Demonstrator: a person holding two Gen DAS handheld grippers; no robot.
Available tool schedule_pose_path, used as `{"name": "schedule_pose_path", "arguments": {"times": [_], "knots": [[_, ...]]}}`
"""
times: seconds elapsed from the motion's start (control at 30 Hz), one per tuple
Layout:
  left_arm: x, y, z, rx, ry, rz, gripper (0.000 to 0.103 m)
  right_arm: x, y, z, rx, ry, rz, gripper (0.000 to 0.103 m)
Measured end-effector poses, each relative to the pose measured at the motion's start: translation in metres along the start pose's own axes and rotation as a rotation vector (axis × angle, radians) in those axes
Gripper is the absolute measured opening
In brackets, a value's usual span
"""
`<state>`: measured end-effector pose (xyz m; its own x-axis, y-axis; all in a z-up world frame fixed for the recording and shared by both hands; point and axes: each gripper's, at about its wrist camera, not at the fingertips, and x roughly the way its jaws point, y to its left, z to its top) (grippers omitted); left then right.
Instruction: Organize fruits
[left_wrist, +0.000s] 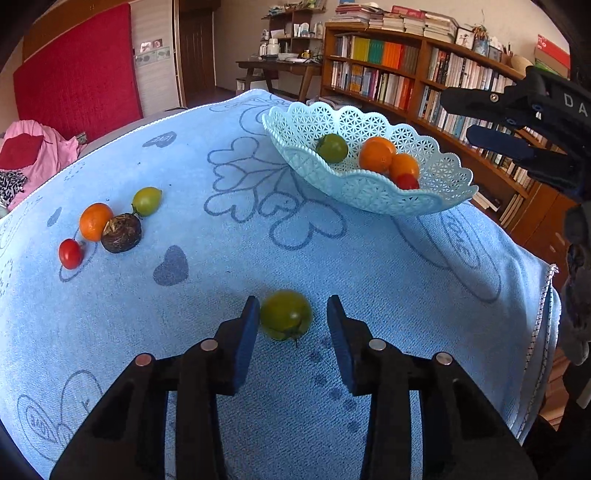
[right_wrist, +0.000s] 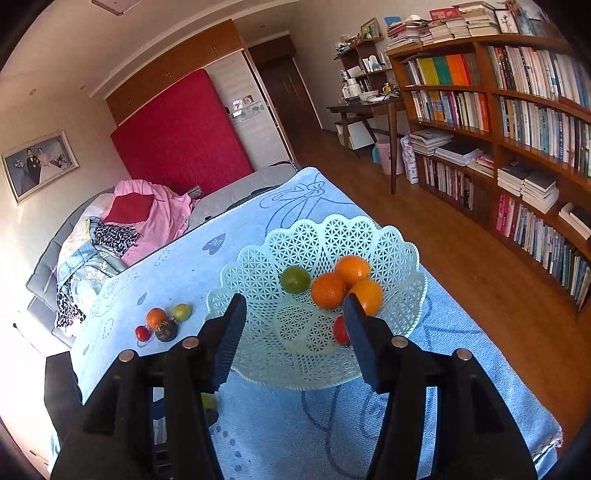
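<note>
A green tomato (left_wrist: 286, 314) lies on the blue cloth between the fingers of my left gripper (left_wrist: 291, 314). The left pad is at its skin and a gap shows on the right side, so the gripper is open. A pale lattice basket (left_wrist: 369, 192) holds a green tomato (right_wrist: 294, 279), three oranges (right_wrist: 327, 290) and a red tomato (right_wrist: 340, 329). My right gripper (right_wrist: 294, 301) hovers open over the basket's (right_wrist: 295, 354) near rim with nothing between its fingers. It also shows at the far right of the left wrist view, as the right gripper (left_wrist: 456, 116).
At the cloth's left lie an orange (left_wrist: 95, 221), a yellow-green tomato (left_wrist: 147, 201), a dark brown round fruit (left_wrist: 121, 232) and a small red tomato (left_wrist: 70, 253). The cloth's hemmed edge (left_wrist: 543, 317) drops off at the right. A bookshelf (right_wrist: 517, 147) lines the right wall.
</note>
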<state>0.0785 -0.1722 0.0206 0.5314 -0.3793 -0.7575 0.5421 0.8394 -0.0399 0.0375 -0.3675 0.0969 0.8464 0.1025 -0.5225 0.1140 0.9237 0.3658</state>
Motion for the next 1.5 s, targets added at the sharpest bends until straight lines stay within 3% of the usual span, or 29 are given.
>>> {"name": "schedule_pose_path", "arguments": {"times": [0.13, 0.47, 0.9, 0.93, 0.97, 1.0, 1.03, 1.27, 1.5], "knots": [[0.001, 0.0, 0.0, 0.001, 0.004, 0.0, 0.03, 0.0, -0.001, 0.0, 0.004, -0.001, -0.001, 0.057], [-0.03, -0.016, 0.039, 0.037, -0.121, 0.0, 0.03, -0.002, -0.01, 0.005, 0.035, -0.01, -0.016, 0.057], [-0.016, -0.038, 0.083, 0.043, -0.168, -0.021, 0.03, 0.001, -0.026, 0.008, 0.084, -0.003, -0.034, 0.057], [-0.015, -0.039, 0.084, 0.042, -0.167, -0.021, 0.032, 0.002, -0.027, 0.008, 0.085, -0.001, -0.035, 0.057], [-0.014, -0.039, 0.085, 0.037, -0.167, -0.023, 0.044, 0.002, -0.028, 0.008, 0.087, -0.001, -0.037, 0.06], [-0.014, -0.037, 0.085, 0.029, -0.17, -0.022, 0.065, 0.002, -0.028, 0.007, 0.09, -0.003, -0.038, 0.062], [-0.015, -0.036, 0.085, 0.019, -0.18, -0.02, 0.07, 0.002, -0.028, 0.007, 0.091, -0.003, -0.039, 0.064], [-0.017, -0.022, 0.079, -0.02, -0.187, 0.014, 0.072, 0.005, -0.028, 0.005, 0.096, 0.001, -0.039, 0.069], [-0.023, -0.012, 0.07, -0.029, -0.223, 0.078, 0.084, 0.006, -0.023, 0.002, 0.092, 0.006, -0.033, 0.075]]}}
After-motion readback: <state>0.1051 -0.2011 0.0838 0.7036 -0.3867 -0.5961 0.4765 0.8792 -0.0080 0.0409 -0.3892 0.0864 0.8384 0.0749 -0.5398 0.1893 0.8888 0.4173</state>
